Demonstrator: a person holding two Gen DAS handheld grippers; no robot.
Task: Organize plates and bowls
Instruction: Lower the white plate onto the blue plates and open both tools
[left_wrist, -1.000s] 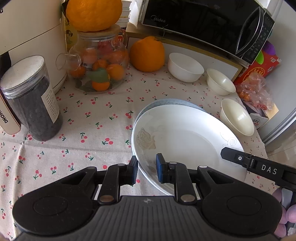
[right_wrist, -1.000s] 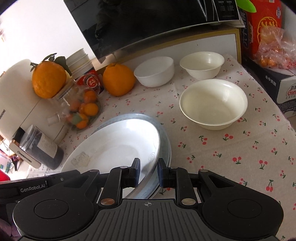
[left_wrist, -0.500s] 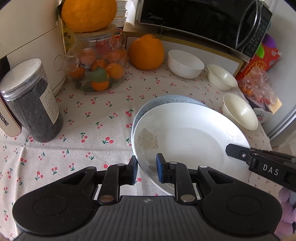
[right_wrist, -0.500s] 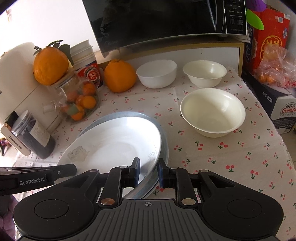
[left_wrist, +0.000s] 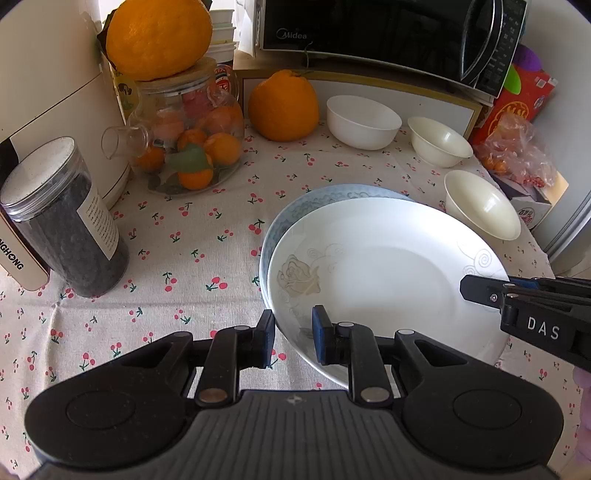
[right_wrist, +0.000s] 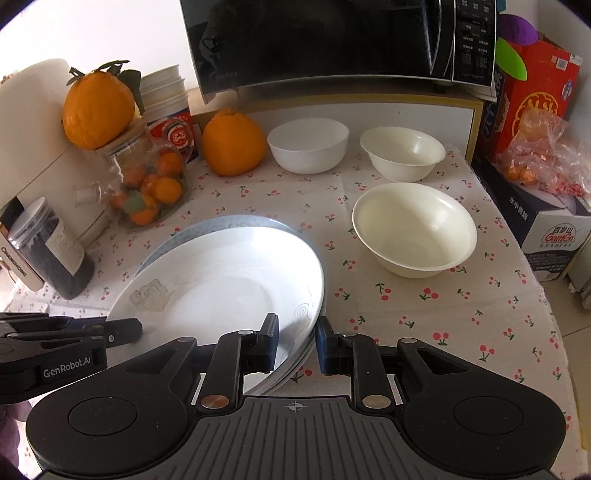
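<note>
Two grippers clamp white plate (left_wrist: 384, 273) at opposite rims: left gripper (left_wrist: 293, 338), right gripper (right_wrist: 297, 341) | plate sits over blue plate (left_wrist: 295, 210) on tablecloth (left_wrist: 192, 236) | risk: uneven release tips it, chipping rims.

Blue plate (left_wrist: 317, 201) mostly hidden under white plate (left_wrist: 384, 273), microwave (right_wrist: 332, 40) top cut off, jar (left_wrist: 62, 218) label print too small to read
</note>
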